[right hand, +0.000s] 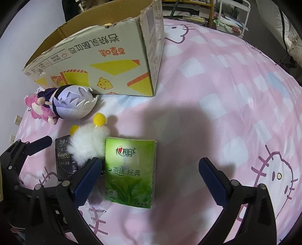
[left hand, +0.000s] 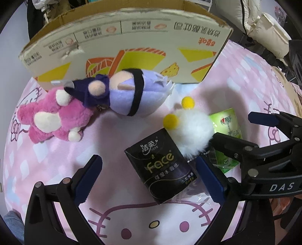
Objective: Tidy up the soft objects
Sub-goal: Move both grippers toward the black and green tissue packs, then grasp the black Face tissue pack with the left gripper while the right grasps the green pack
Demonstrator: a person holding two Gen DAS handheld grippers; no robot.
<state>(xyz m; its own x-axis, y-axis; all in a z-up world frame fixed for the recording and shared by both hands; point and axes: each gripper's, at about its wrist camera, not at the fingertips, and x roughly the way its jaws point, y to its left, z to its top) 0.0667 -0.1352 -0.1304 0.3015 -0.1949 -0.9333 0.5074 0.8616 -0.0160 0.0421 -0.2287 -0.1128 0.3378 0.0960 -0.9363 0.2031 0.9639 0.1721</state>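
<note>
Pick-up stage: left gripper (left hand: 149, 169) wide open astride black Face tissue pack (left hand: 162, 167) on bedsheet (right hand: 217, 94), right gripper (right hand: 151, 181) wide open over green tissue pack (right hand: 130, 173); next, close, carry to cardboard box (right hand: 105, 62).

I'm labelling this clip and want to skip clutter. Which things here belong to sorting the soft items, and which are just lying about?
Part of the job:
pink plush bear
purple plush doll
white fluffy toy
black tissue pack
green tissue pack
cardboard box
left gripper, open
right gripper, open

Just lying about:
white padded jacket
shelf unit
</note>
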